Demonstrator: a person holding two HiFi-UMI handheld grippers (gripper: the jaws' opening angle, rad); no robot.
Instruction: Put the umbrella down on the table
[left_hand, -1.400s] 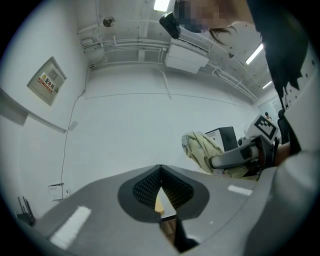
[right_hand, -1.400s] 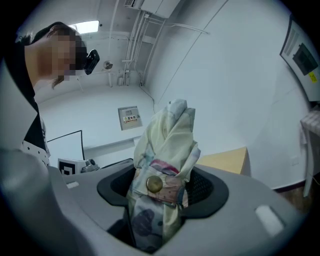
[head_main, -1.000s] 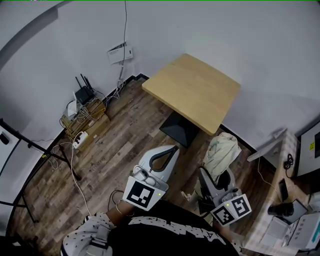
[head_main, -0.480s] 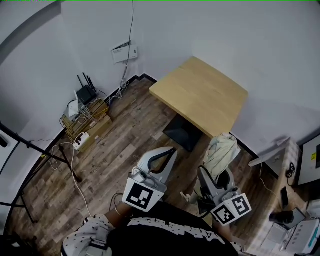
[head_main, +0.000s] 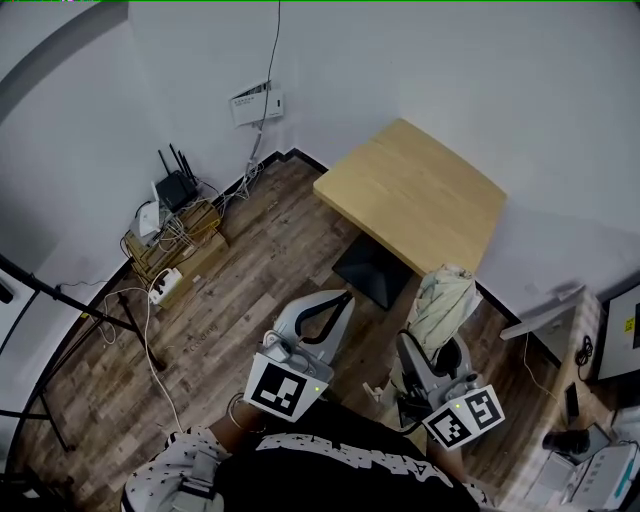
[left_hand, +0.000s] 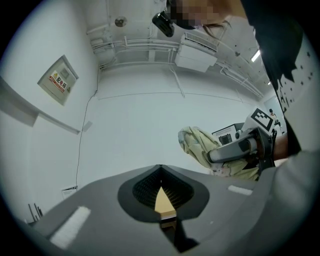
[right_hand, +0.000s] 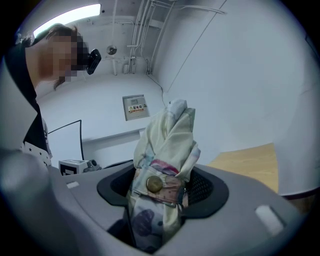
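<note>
Umbrella (right_hand: 167, 140), folded and strapped, stands upright in the right gripper (right_hand: 159, 197), whose jaws clamp its lower part, likely for carrying. The table (head_main: 415, 195) lies ahead, well apart. Beside it, the left gripper (left_hand: 161, 200) has its jaws together, empty.

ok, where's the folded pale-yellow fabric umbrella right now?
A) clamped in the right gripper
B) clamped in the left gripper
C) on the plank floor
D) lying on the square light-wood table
A: in the right gripper view the folded pale-yellow fabric umbrella stands clamped between the jaws of the right gripper, short of the square light-wood table.
</note>
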